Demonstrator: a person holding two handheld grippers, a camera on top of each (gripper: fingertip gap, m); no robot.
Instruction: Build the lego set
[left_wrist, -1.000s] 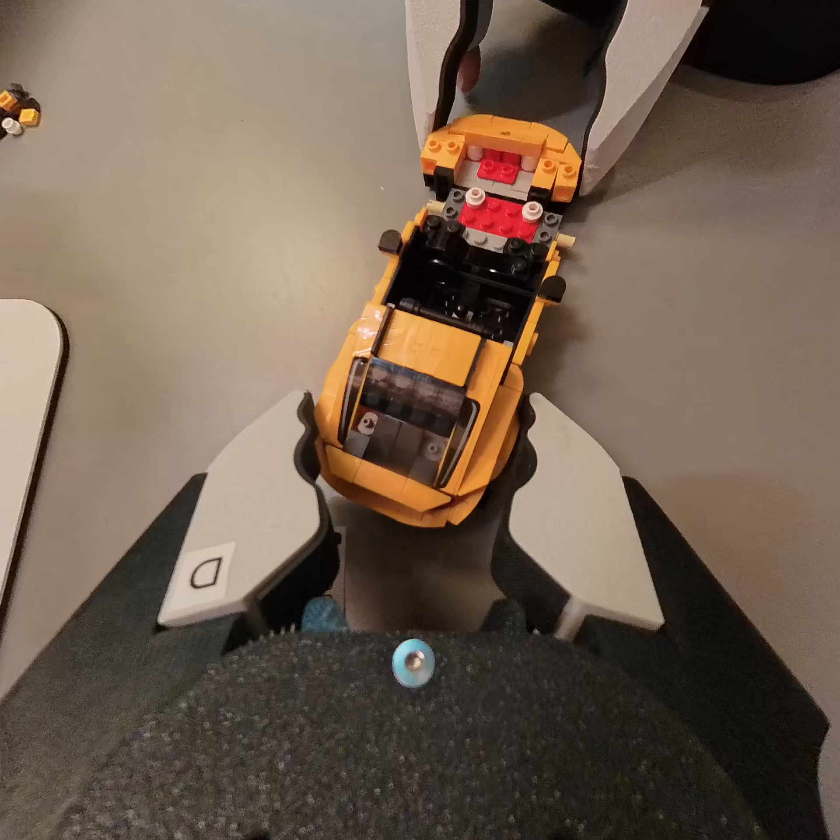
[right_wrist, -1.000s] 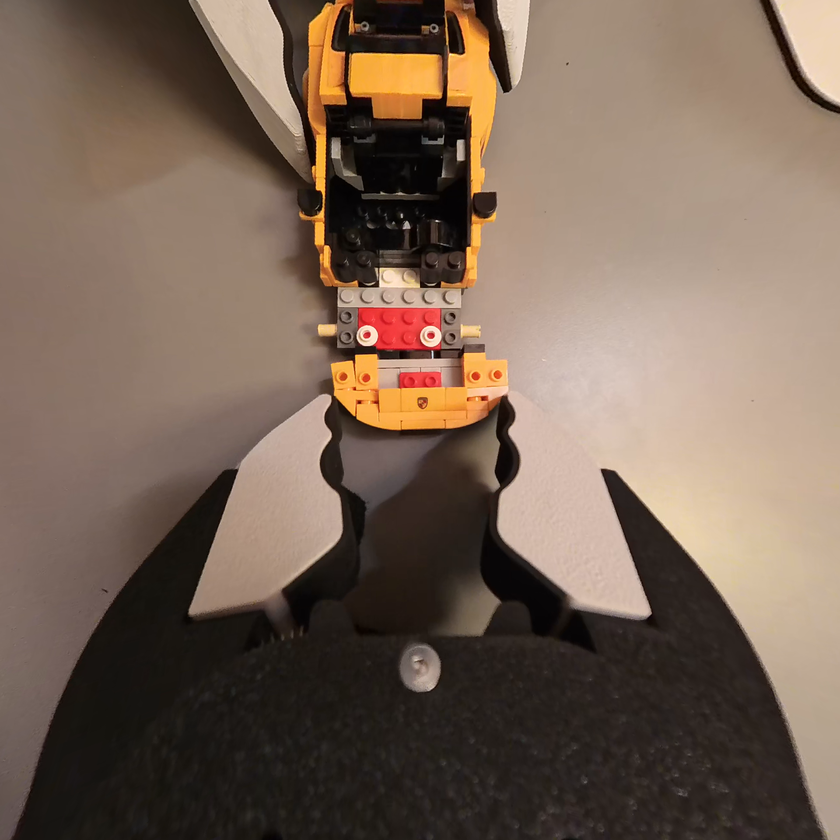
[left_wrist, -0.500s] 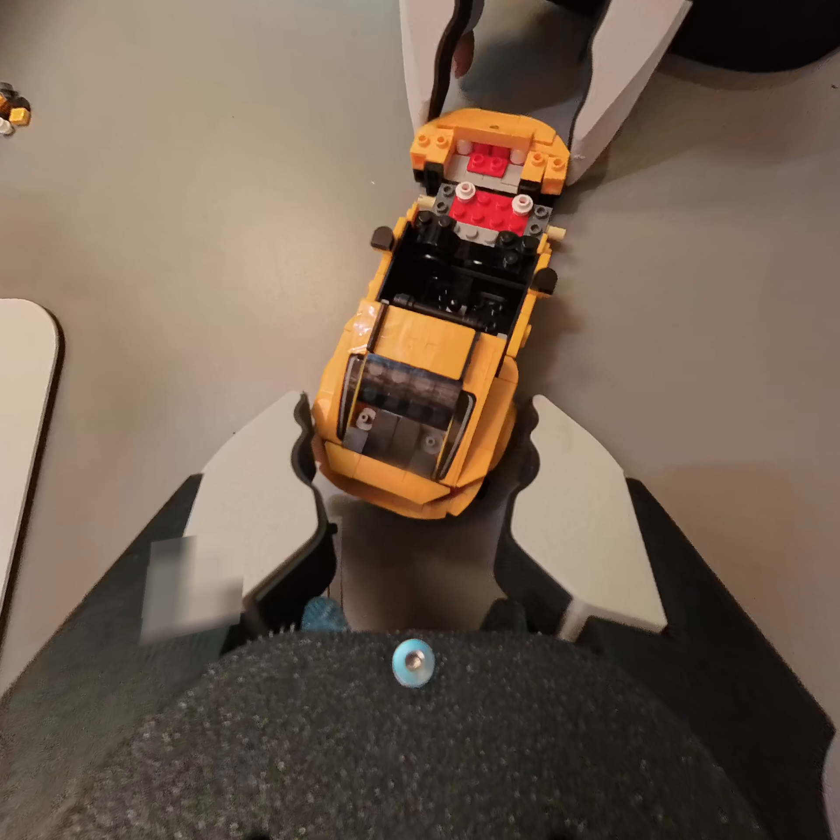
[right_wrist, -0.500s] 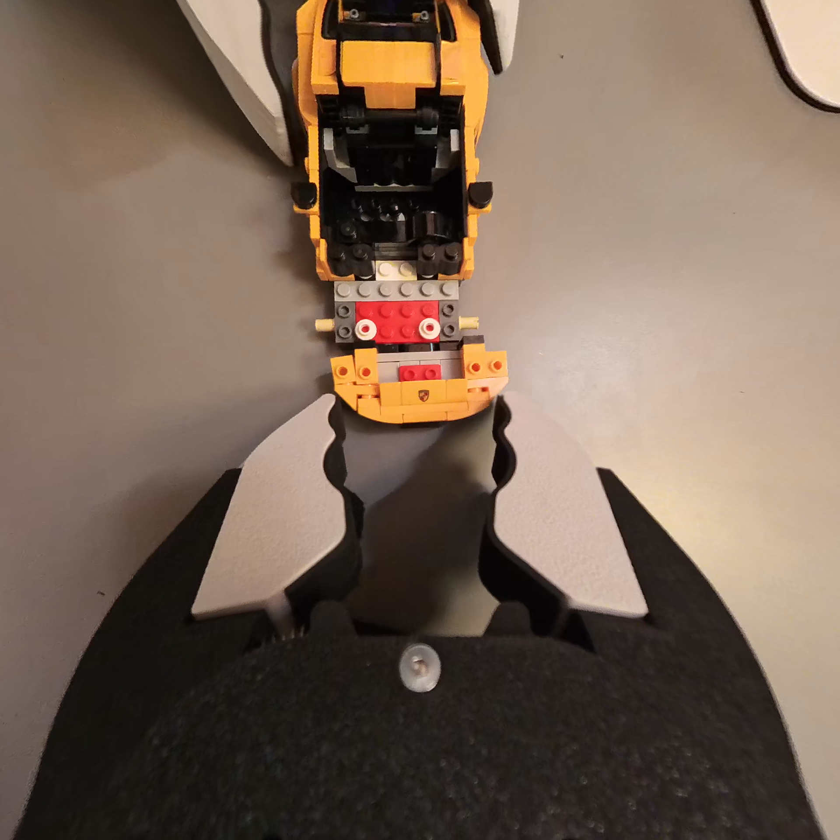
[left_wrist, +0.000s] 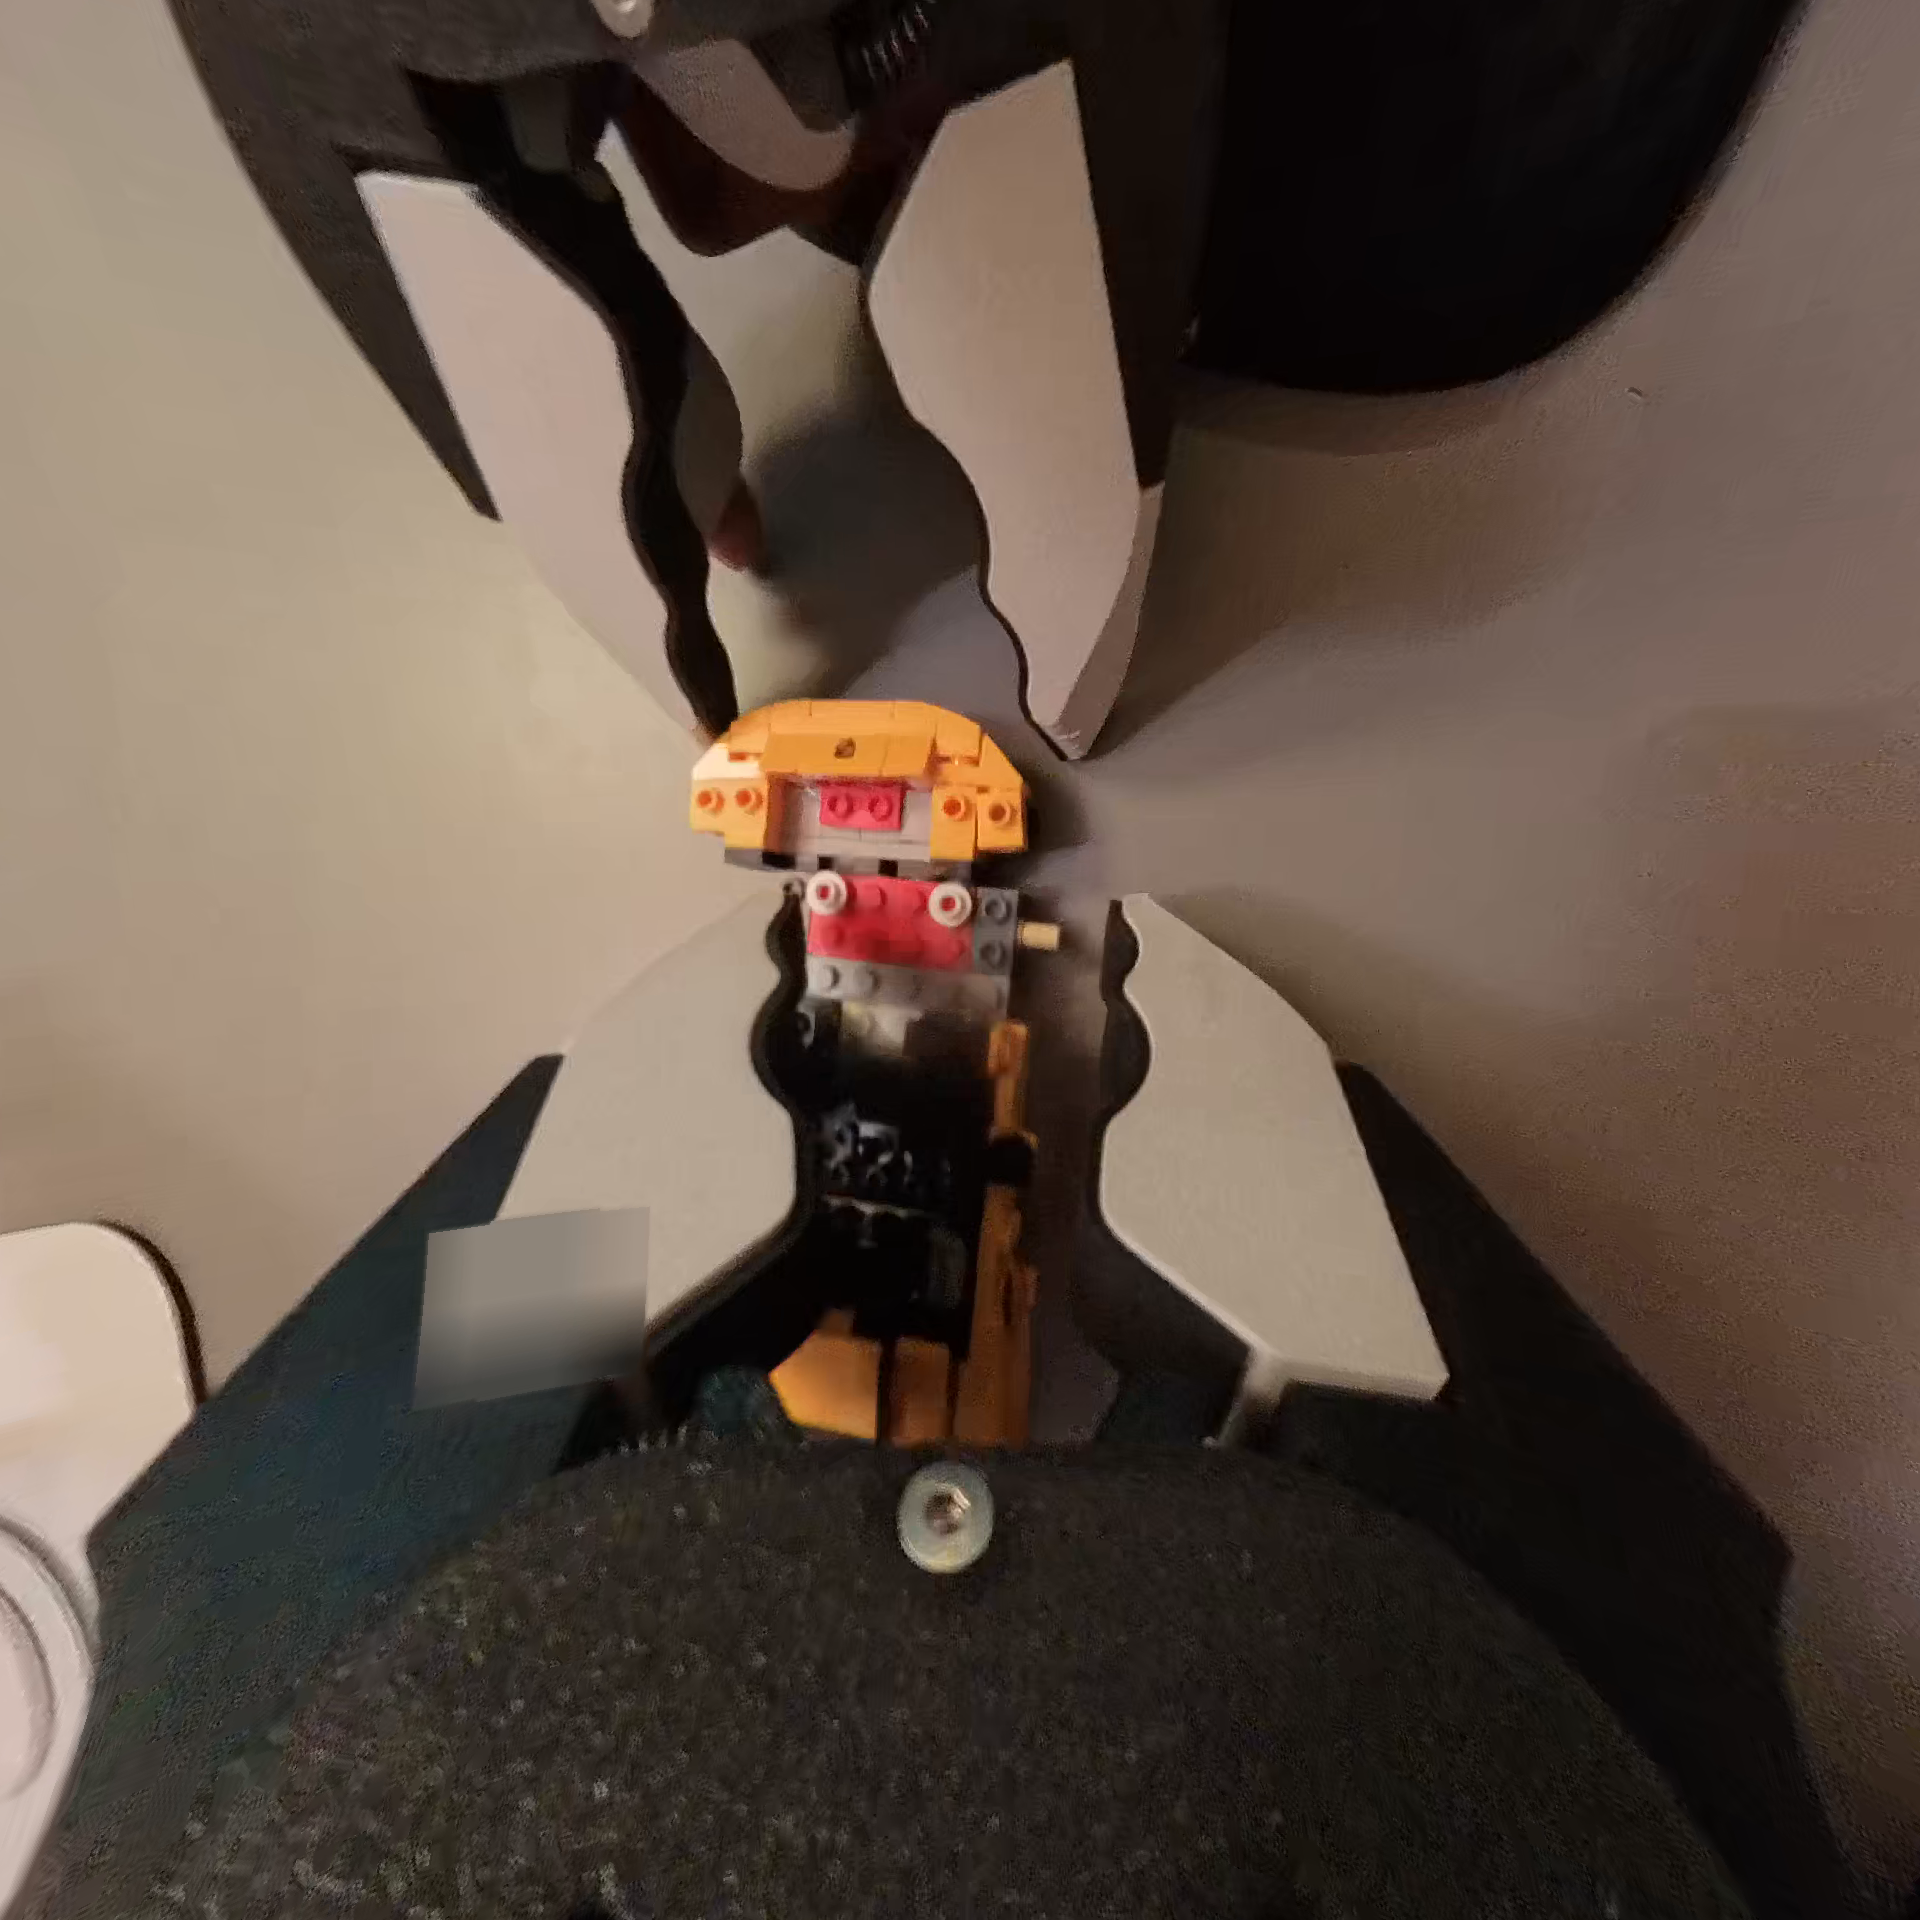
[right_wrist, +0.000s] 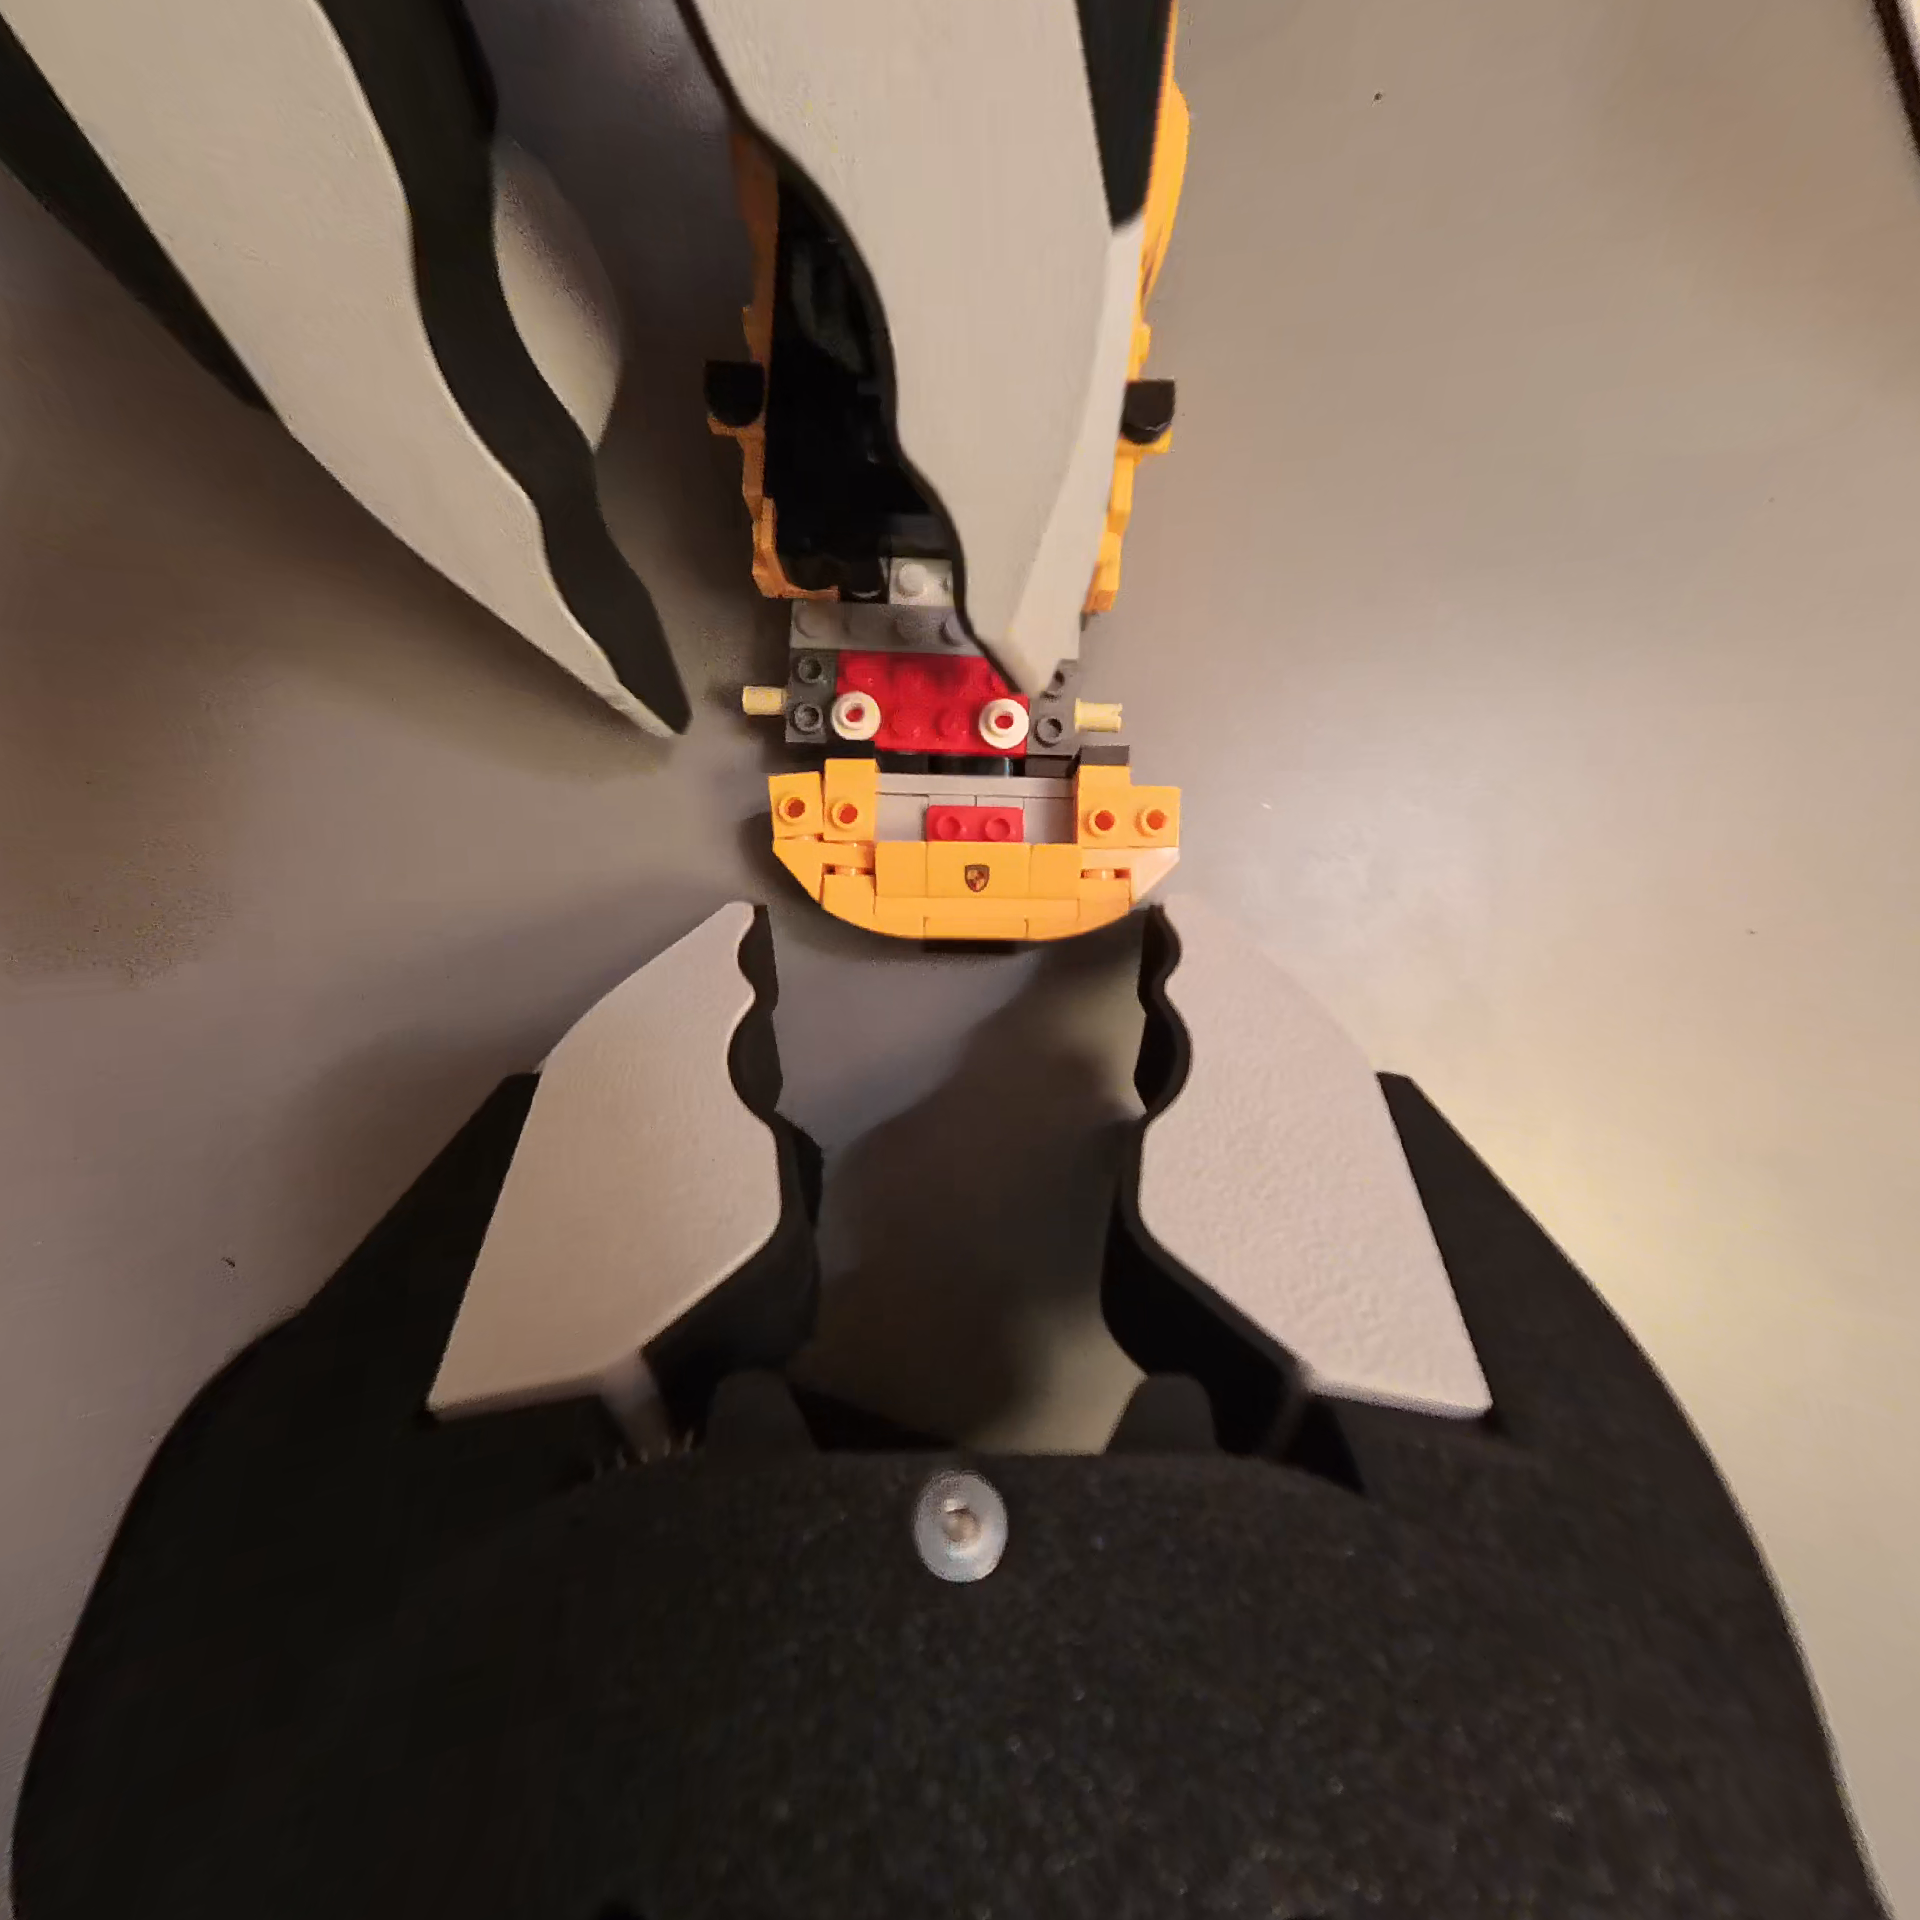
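An orange lego car (right_wrist: 1132, 488) lies on the grey table (right_wrist: 1558, 623), its open black cockpit (left_wrist: 883, 1164) showing. A red plate (right_wrist: 925, 686) tops the grey front chassis, and the orange nose section (right_wrist: 977, 873) sits at its end. My left gripper (left_wrist: 951, 914) is open low over the car. Its left finger (left_wrist: 665, 1122) covers the car's left side, and its right finger (left_wrist: 1226, 1122) stands a small gap off the other side. It also shows in the right wrist view (right_wrist: 847, 696). My right gripper (right_wrist: 951, 920) is open and empty, its tips just short of the nose (left_wrist: 862, 758).
A white board's rounded corner (left_wrist: 83, 1351) lies at the near left in the left wrist view. A person's fingertip (left_wrist: 738, 530) shows behind the right gripper's finger (left_wrist: 997, 416). Bare table lies to both sides of the car. The tips of one gripper are about 4 centimeters away from the tips of the other.
My left gripper has moved forward along the car, from its rear end to over the cockpit, and its jaws have narrowed. The right gripper has stayed by the nose.
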